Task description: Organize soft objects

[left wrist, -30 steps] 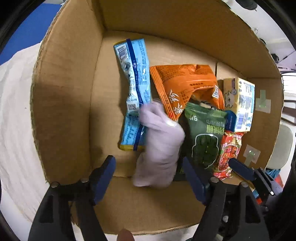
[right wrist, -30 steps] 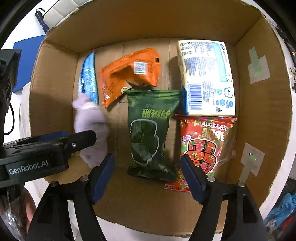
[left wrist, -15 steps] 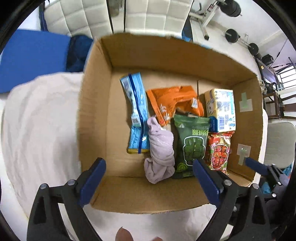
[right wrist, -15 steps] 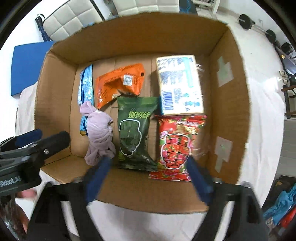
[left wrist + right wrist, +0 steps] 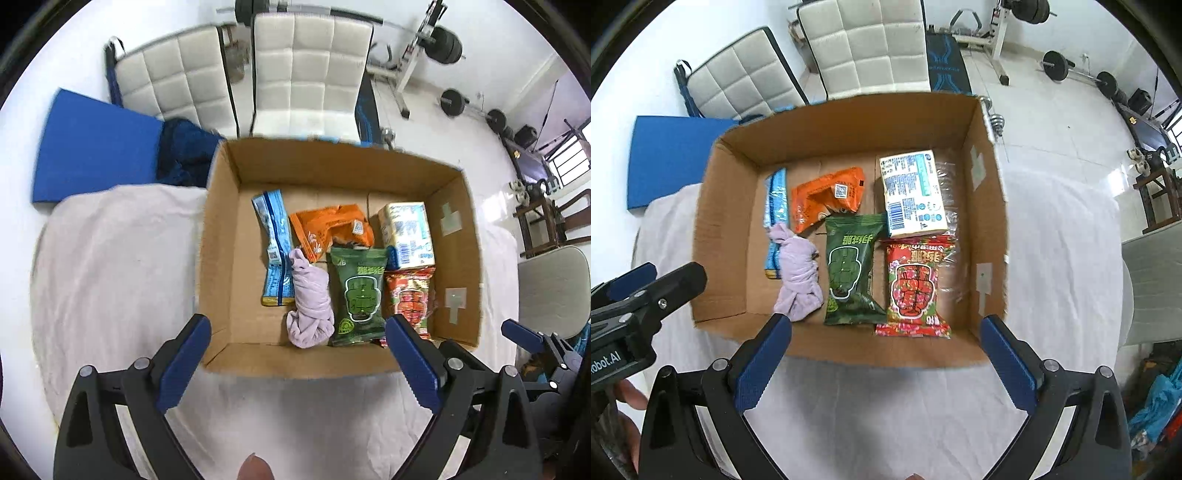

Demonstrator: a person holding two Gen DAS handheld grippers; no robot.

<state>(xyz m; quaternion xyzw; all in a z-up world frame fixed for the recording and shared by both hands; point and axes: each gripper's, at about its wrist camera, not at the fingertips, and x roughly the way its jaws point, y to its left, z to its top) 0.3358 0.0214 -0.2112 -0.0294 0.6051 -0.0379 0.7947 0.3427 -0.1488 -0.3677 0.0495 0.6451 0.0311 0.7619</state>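
Observation:
An open cardboard box stands on a white cloth. Inside lie a lilac cloth bundle, a blue packet, an orange packet, a green packet, a red packet and a white tissue pack. My left gripper is open and empty, above the box's near wall. My right gripper is open and empty, also over the near wall.
The white cloth covers the table around the box. Beyond it are two white padded chairs, a blue mat and gym weights. A grey chair stands at the right.
Both grippers have pulled back and up out of the box. The lilac bundle, blurred and by my left gripper a second ago, now lies still in the box.

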